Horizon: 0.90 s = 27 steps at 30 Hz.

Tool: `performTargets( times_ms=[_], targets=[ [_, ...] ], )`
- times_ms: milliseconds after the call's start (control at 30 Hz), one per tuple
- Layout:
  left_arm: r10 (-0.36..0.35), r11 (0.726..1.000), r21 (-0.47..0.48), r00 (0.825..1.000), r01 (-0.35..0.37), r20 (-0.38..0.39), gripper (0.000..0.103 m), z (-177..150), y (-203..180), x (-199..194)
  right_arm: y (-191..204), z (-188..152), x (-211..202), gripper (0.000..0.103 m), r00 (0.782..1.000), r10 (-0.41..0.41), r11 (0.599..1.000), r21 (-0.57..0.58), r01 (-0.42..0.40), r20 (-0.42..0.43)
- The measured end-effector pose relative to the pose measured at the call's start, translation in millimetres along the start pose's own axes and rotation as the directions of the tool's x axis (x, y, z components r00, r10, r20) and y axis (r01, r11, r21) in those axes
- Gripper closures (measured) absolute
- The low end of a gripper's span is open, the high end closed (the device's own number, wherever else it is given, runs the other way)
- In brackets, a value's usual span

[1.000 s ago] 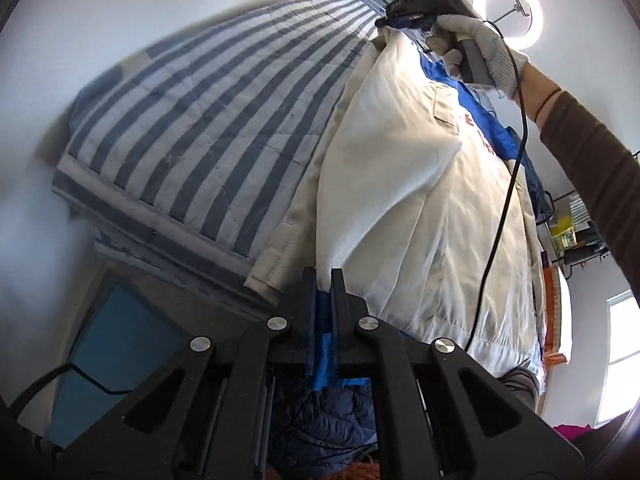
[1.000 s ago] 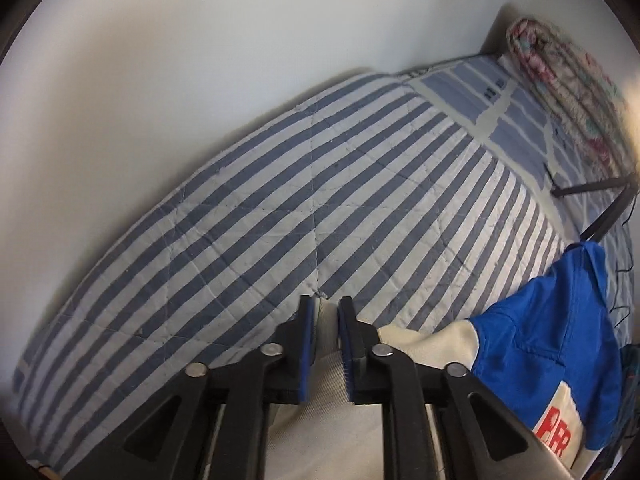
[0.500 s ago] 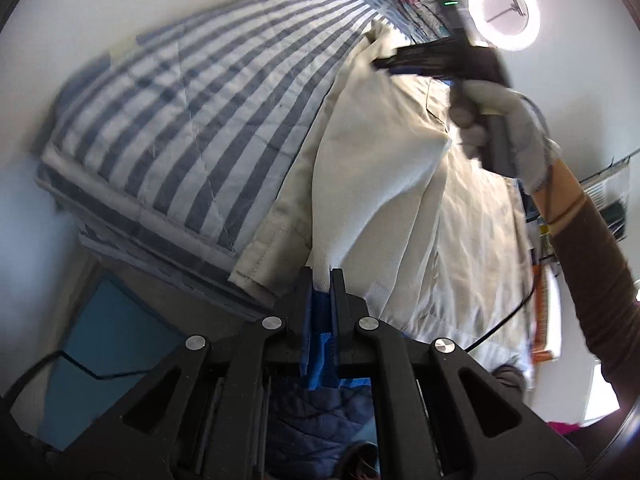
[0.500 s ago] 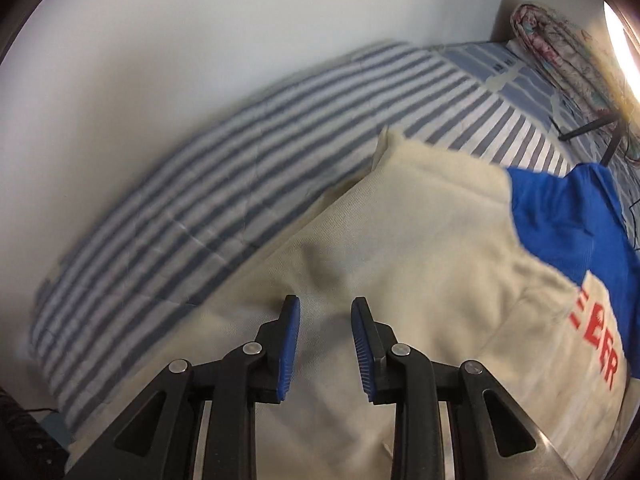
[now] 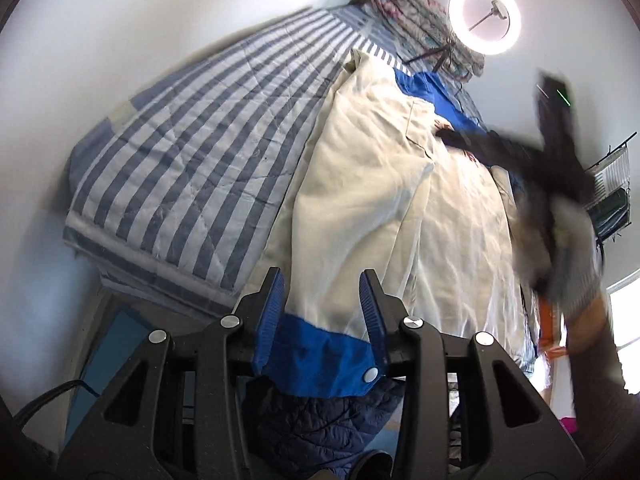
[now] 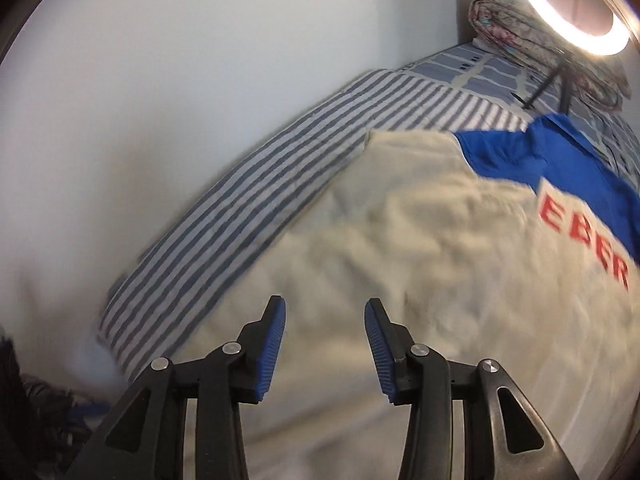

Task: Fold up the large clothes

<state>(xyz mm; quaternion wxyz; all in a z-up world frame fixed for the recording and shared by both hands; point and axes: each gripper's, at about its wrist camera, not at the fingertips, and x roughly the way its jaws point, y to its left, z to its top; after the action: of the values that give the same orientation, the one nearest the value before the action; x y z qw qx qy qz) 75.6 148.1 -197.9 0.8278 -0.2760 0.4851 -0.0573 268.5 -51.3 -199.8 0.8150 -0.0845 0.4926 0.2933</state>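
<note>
Cream jacket (image 5: 384, 200) with blue trim is lying lengthwise on the striped bed cover (image 5: 192, 160), stretching from about 12 o'clock in the left wrist view down to 6 o'clock, where its blue cuff (image 5: 316, 356) is sitting between the fingers of the left gripper (image 5: 322, 300). That gripper's jaws have just been opening, and they are now standing apart with the cuff loose between them, the pads not pressing on it. The right gripper (image 6: 325, 328), seen as a dark blur at 3 o'clock in the left wrist view, is hovering over the cream back of the jacket; its jaws have just been opening too, and nothing is sitting between them. Red letters (image 6: 580, 236) on the jacket are showing at 3 o'clock in the right wrist view, below the blue collar (image 6: 560, 152). A ring light (image 5: 485, 16) is glowing at 1 o'clock beside a rolled floral quilt (image 5: 420, 28).
</note>
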Motion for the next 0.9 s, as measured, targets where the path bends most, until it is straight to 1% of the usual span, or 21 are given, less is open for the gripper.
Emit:
performTargets(
  times_ms=[67,133,200,233,267,333,400,433,467,500,533,600,700,767,800,833,867,900],
  targets=[
    [0.003,1.0,-0.013,1.0,-0.003,-0.025,0.065,8,3,7,-1,-31,-14,0.06,0.999,0.047,0.998,0.051,-0.047,-0.008],
    [0.006,0.999,-0.043,0.999,-0.008,-0.047,0.065,14,10,20,3,-59,-19,0.059,0.996,0.083,0.991,0.107,-0.08,-0.028],
    [-0.025,0.994,-0.109,0.997,0.016,-0.08,0.065,18,22,35,12,-90,-17,0.058,0.99,0.136,0.979,0.158,-0.126,-0.05],
    [-0.061,0.985,-0.165,0.993,0.043,-0.103,0.065,18,31,45,14,-101,-16,0.058,0.986,0.154,0.975,0.172,-0.142,-0.058],
    [-0.085,0.977,-0.204,0.991,0.062,-0.103,0.065,16,38,50,20,-114,-12,0.054,0.981,0.182,0.968,0.187,-0.166,-0.071],
    [-0.122,0.967,-0.236,0.988,0.095,-0.1,0.065,17,43,54,33,-134,-5,0.053,0.972,0.216,0.958,0.211,-0.193,-0.089],
    [-0.142,0.962,-0.249,0.986,0.116,-0.091,0.065,19,45,55,41,-146,5,0.051,0.964,0.247,0.946,0.239,-0.217,-0.102],
    [-0.149,0.961,-0.248,0.985,0.123,-0.089,0.067,19,44,55,44,-148,8,0.052,0.961,0.258,0.941,0.249,-0.227,-0.1],
    [-0.154,0.963,-0.238,0.983,0.128,-0.096,0.078,18,43,56,46,-149,12,0.056,0.958,0.271,0.936,0.259,-0.238,-0.1],
    [-0.151,0.967,-0.224,0.983,0.125,-0.104,0.089,17,41,56,48,-150,15,0.066,0.956,0.279,0.931,0.268,-0.246,-0.093],
    [-0.129,0.974,-0.202,0.986,0.105,-0.107,0.091,15,38,57,49,-151,17,0.071,0.955,0.282,0.93,0.271,-0.249,-0.09],
    [-0.064,0.989,-0.14,0.992,0.049,-0.108,0.096,11,30,59,51,-150,21,0.097,0.956,0.278,0.929,0.277,-0.244,-0.09],
    [-0.031,0.992,-0.122,0.993,0.018,-0.111,0.099,10,29,62,50,-154,12,0.1,0.954,0.29,0.913,0.321,-0.251,-0.077],
    [-0.025,0.993,-0.115,0.993,0.012,-0.111,0.099,9,28,64,50,-158,-6,0.101,0.954,0.297,0.914,0.301,-0.271,-0.041],
    [-0.017,0.995,-0.104,0.994,0.006,-0.11,0.099,9,26,64,50,-162,-12,0.101,0.959,0.281,0.921,0.29,-0.26,-0.031],
    [-0.007,0.996,-0.089,0.994,-0.002,-0.109,0.099,8,24,65,51,-166,-10,0.101,0.966,0.256,0.931,0.282,-0.234,-0.044],
    [0.001,0.997,-0.077,0.994,-0.009,-0.106,0.099,8,21,64,55,-171,-2,0.1,0.974,0.209,0.949,0.259,-0.18,-0.092],
    [0.004,0.998,-0.069,0.995,-0.011,-0.103,0.099,7,20,64,58,-174,6,0.099,0.976,0.181,0.961,0.233,-0.149,-0.118]
  ],
)
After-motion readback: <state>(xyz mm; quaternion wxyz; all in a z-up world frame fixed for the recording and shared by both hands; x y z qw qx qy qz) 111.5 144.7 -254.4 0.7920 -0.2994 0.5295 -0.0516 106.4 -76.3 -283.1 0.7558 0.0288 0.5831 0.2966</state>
